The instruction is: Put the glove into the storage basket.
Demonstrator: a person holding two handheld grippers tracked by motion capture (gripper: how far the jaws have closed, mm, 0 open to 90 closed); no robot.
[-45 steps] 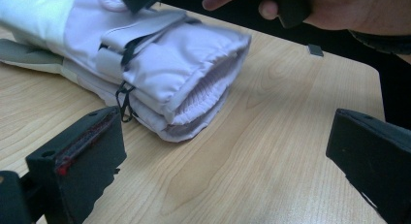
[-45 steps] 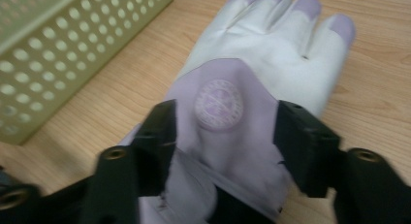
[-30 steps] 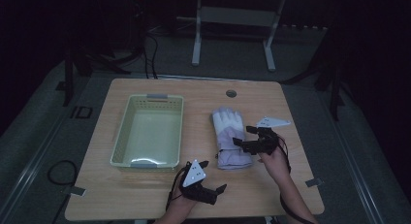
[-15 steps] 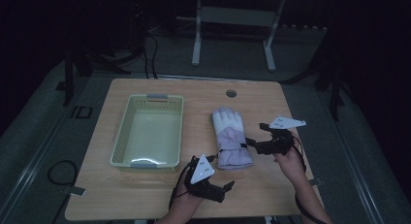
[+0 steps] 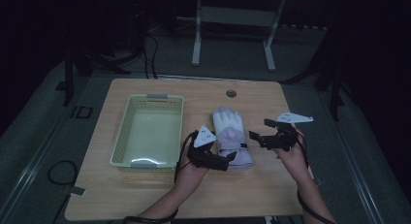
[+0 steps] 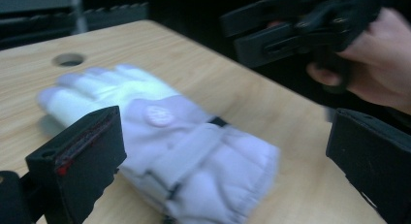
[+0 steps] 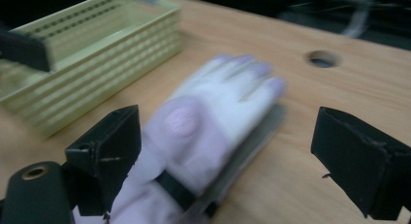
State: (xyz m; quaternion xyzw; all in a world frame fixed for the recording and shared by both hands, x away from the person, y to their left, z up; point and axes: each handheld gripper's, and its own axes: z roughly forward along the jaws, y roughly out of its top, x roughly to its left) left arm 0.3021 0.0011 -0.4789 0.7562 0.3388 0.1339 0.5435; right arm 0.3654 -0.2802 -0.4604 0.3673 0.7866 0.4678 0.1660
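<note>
Lying flat on the wooden table, a pale lilac-and-white glove is resting just to the right of the light green basket, its fingers pointing toward the far edge where a small round hole is showing. The left gripper is hovering at the glove's cuff end, and its own view is showing its jaws standing wide apart with the cuff between them but not pressed. The right gripper is hanging just right of the glove, pointing toward it; its jaws have just been opening and are now spread wide, gripping nothing. Both hands are coming in from the near edge of the table.
</note>
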